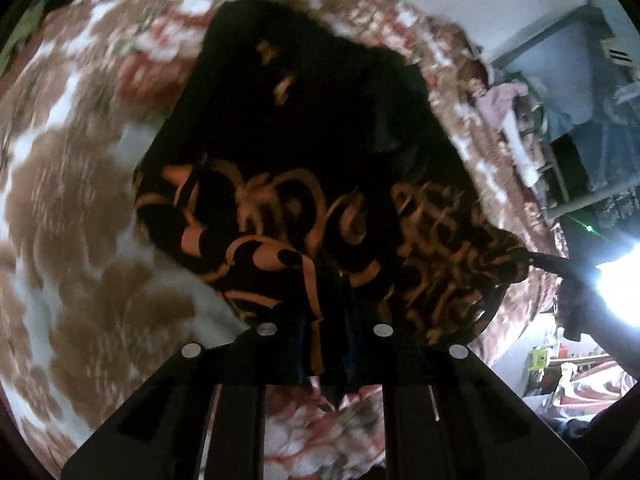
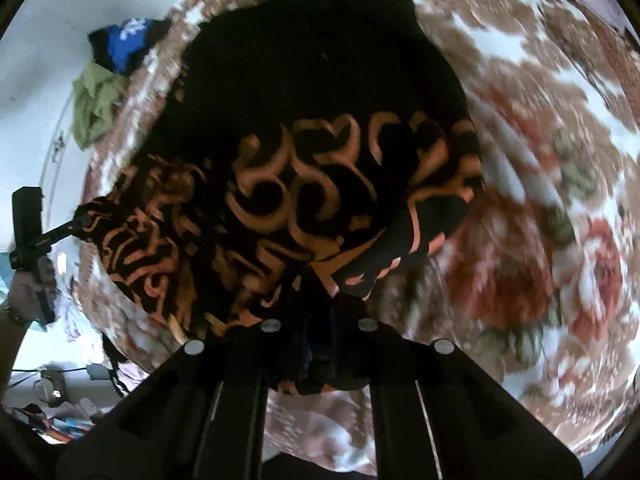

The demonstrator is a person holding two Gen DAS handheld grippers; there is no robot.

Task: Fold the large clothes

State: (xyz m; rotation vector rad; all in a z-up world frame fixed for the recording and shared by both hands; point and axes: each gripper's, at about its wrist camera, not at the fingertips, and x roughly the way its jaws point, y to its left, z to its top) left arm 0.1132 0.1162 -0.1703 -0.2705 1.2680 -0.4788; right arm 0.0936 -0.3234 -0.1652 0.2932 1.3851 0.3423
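Observation:
A large black garment (image 1: 300, 120) with an orange swirl pattern along its near edge lies on a floral blanket (image 1: 80, 200). My left gripper (image 1: 326, 320) is shut on the patterned hem, which bunches up between its fingers and is raised off the blanket. In the right wrist view the same garment (image 2: 312, 80) hangs from my right gripper (image 2: 320, 320), shut on another part of that hem. The patterned edge stretches between the two grippers. The right gripper (image 1: 536, 258) shows at the hem's far right end, and the left gripper (image 2: 76, 220) at its far left. Both pairs of fingertips are hidden in cloth.
The brown, red and white blanket (image 2: 540, 200) spreads all round the garment. A blue garment (image 2: 124, 40) and a green one (image 2: 94, 108) lie at its edge. A grey cabinet (image 1: 560, 60) and floor clutter (image 1: 560, 376) sit beyond the blanket, beside a bright glare (image 1: 624, 292).

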